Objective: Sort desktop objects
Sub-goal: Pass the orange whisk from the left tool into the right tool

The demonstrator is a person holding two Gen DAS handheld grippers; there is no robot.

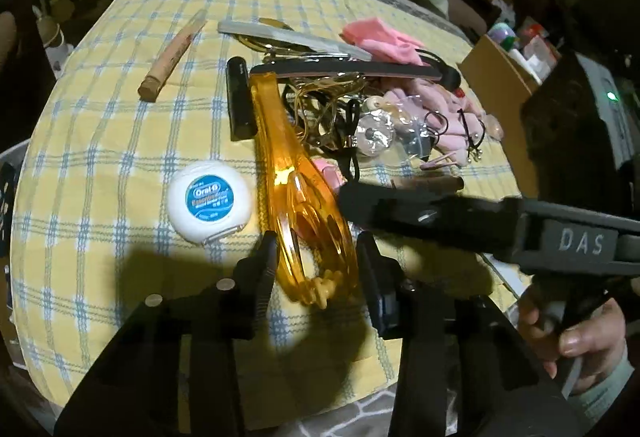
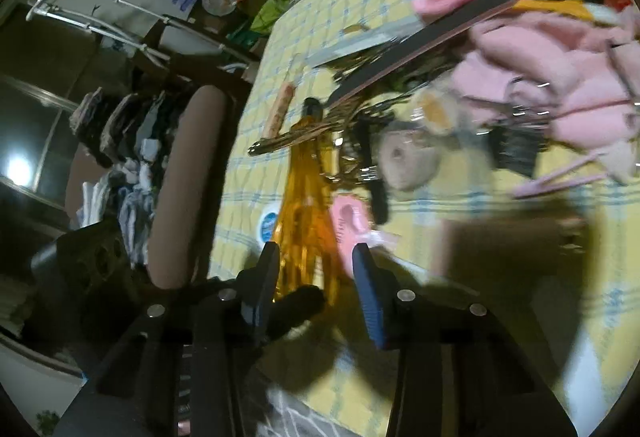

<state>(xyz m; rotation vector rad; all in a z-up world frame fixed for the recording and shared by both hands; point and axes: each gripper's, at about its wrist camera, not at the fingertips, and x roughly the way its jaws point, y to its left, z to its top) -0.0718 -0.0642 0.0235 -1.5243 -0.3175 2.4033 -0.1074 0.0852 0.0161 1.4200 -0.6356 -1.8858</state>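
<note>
A long amber plastic hairbrush [image 1: 292,173] lies on the yellow checked cloth [image 1: 100,165], its wide end between my left gripper's [image 1: 318,257] open fingers, which stand around it without visibly touching. A white Oral-B floss case [image 1: 209,202] lies just left of it. My right gripper [image 2: 316,257] is open; its fingers straddle the same amber brush [image 2: 304,213], with a pink item [image 2: 352,221] beside the right finger [image 2: 366,277]. The right gripper's body [image 1: 480,221] reaches in from the right in the left wrist view.
Behind the brush lie a black tube [image 1: 240,97], a wooden stick [image 1: 172,57], nail files [image 1: 352,71], gold chains, hair ties and pink plush items [image 1: 432,109]. A cardboard box [image 1: 500,77] stands at the right. The right wrist view is motion-blurred.
</note>
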